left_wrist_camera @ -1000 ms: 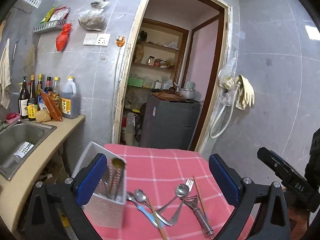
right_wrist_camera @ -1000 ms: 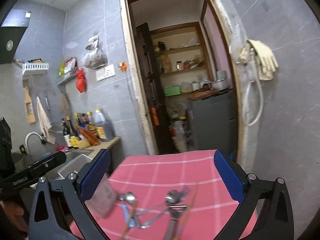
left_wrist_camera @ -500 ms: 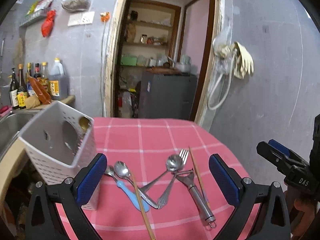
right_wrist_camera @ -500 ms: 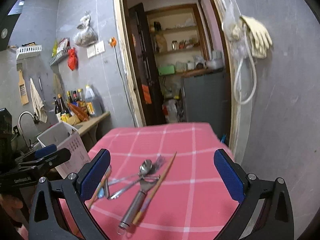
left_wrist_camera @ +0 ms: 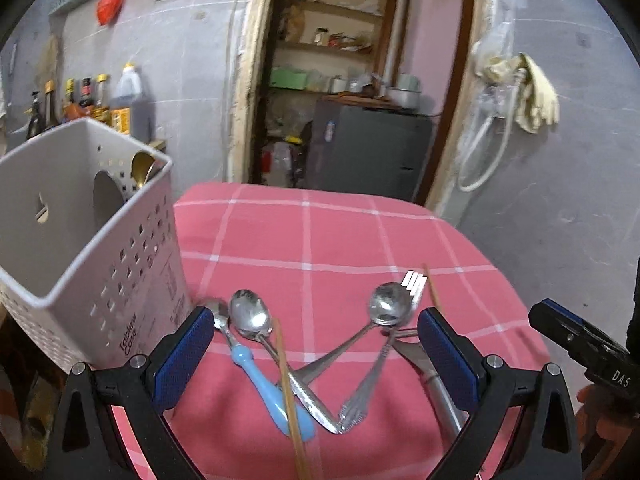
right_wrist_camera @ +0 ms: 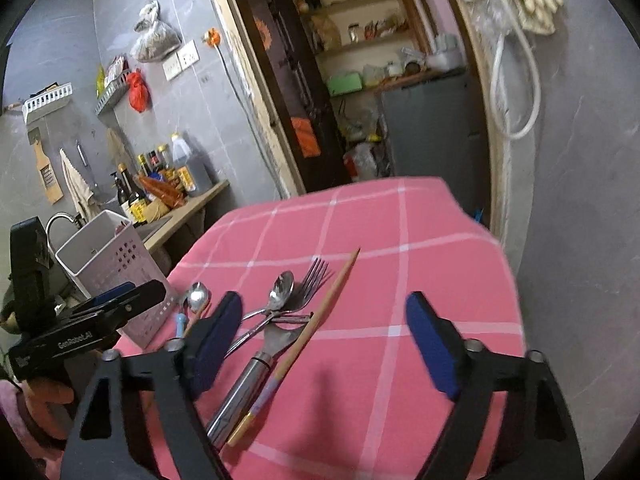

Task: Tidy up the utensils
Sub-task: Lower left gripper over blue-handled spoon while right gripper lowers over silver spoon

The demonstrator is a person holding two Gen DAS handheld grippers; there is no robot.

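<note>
Chopstick [right_wrist_camera: 308,332]: wooden, long axis lower left to upper right, tip upper right. Right gripper [right_wrist_camera: 324,344] jaws apart, just narrowing, clamping nothing; left gripper [left_wrist_camera: 312,356] jaws apart.

spoons [left_wrist_camera: 385,309] glossy metal | chopstick [right_wrist_camera: 320,318] matt wood | caddy [left_wrist_camera: 120,264] perforated plastic | tablecloth [left_wrist_camera: 312,236] checked cloth

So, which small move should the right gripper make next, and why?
Probably lower the right gripper, whose jaws have just been closing with nothing gripped, onto the wooden chopstick. It lies nearest between the jaws, and the white caddy has room.
</note>
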